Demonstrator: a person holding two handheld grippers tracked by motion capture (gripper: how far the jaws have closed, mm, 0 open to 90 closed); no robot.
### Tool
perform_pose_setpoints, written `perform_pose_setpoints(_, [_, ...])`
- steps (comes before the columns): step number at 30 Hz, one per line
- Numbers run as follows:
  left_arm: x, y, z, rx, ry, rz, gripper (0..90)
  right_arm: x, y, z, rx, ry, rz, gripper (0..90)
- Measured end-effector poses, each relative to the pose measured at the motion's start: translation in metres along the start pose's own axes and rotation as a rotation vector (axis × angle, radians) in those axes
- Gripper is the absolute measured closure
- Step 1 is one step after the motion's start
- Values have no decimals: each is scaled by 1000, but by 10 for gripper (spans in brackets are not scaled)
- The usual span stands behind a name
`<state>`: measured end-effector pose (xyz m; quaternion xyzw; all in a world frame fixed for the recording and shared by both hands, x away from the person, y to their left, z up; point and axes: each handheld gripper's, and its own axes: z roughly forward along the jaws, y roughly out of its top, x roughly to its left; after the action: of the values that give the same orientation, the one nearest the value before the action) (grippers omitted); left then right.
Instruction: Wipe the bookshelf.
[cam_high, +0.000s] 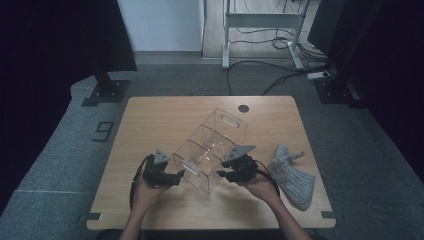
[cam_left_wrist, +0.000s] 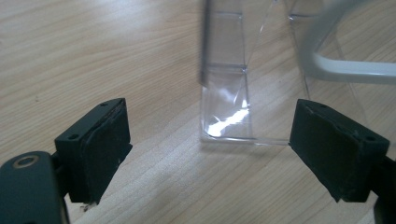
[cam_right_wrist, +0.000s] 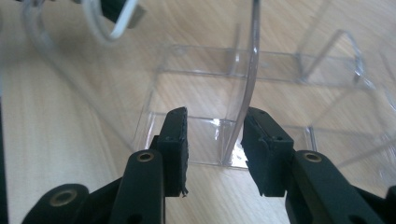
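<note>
The clear plastic organizer sits at the centre of the high view on the wooden table, running diagonally toward the upper right; my left gripper rests at its lower-left end, jaws spread wide with only the box's corner ahead of them. My right gripper, at centre-right of that view, straddles a thin clear wall, one pad touching it, the other apart; a grey cloth lies at lower right.

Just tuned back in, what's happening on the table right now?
A person works a clear plastic organizer on the wooden table with two grippers. The right gripper straddles one of its thin walls, jaws not yet clamped. The left gripper waits wide open at the near corner. A grey cloth lies to the right.
</note>
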<state>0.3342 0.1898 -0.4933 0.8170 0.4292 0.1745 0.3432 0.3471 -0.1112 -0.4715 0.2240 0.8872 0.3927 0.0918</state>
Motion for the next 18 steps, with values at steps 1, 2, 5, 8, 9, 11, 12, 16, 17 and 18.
perform_pose_setpoints(1, [0, 0, 1, 3, 2, -2, 122, 2, 1, 1, 0, 5, -8, 599])
perform_pose_setpoints(2, [1, -1, 2, 4, -2, -5, 122, 5, 2, 2, 2, 8, -12, 598])
perform_pose_setpoints(5, [1, -1, 2, 2, -7, -11, 123, 13, 5, 5, 4, 25, -33, 596])
perform_pose_setpoints(8, [1, 0, 1, -7, -14, -13, 126, 18, 7, 8, 4, 35, -45, 589])
perform_pose_setpoints(9, [1, 0, 0, -11, -20, -15, 127, 19, 8, 9, 5, 39, -47, 587])
perform_pose_setpoints(11, [1, 0, -2, -19, -35, -21, 127, 20, 8, 9, 1, 43, -52, 581])
perform_pose_setpoints(12, [1, -1, -4, -23, -41, -22, 127, 21, 8, 9, -5, 43, -50, 569])
perform_pose_setpoints(16, [-1, -5, -15, -36, -64, -15, 135, 20, 8, 4, -10, 19, -63, 493])
perform_pose_setpoints(17, [-3, -7, -19, -41, -74, -13, 135, 20, 7, 2, -8, 8, -62, 484])
perform_pose_setpoints(18, [-5, -7, -21, -45, -79, -8, 135, 18, 5, 0, -8, 3, -57, 472])
